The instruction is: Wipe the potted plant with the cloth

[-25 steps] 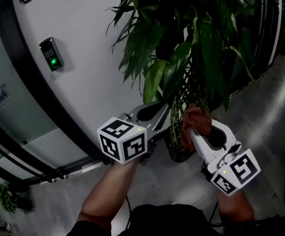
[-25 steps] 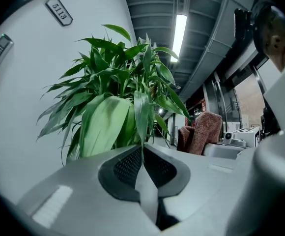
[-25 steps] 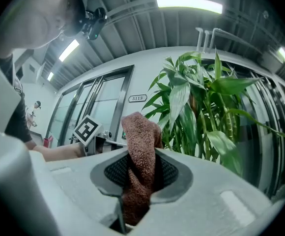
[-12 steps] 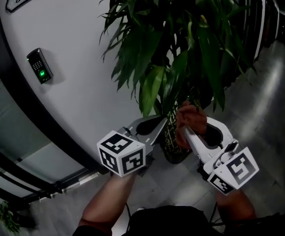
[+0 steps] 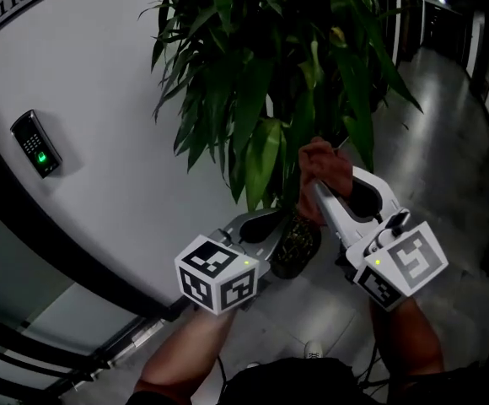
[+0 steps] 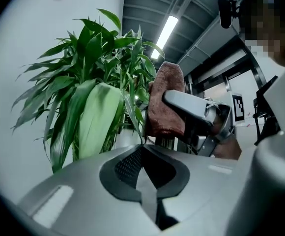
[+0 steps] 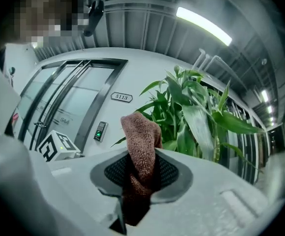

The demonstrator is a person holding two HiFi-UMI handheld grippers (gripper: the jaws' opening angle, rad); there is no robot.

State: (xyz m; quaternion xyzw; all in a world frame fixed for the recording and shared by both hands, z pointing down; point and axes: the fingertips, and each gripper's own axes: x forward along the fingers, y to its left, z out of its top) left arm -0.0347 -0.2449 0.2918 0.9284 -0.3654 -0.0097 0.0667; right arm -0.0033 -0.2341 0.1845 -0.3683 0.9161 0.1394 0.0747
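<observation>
The potted plant (image 5: 261, 74) fills the top middle of the head view, its long green leaves hanging over a dark pot (image 5: 297, 245) on the floor. My right gripper (image 5: 316, 188) is shut on a brown cloth (image 5: 325, 163), held up against the lower leaves; the cloth (image 7: 140, 141) sticks up from between the jaws. My left gripper (image 5: 265, 222) sits just left of the pot, below a broad leaf. Its jaws are shut (image 6: 142, 154), and the tip of a narrow leaf (image 6: 135, 117) ends right between their front edges. The cloth (image 6: 164, 102) shows beside it.
A white curved wall carries a keypad with a green light (image 5: 35, 146) and a number plate (image 5: 13, 7). Glossy grey floor (image 5: 447, 159) runs off to the right. Dark rails cross the lower left corner (image 5: 25, 353). My forearms fill the bottom.
My right gripper has risen with the cloth toward the leaves. The head view has tilted up, so the keypad slid left. The left gripper stayed by the pot.
</observation>
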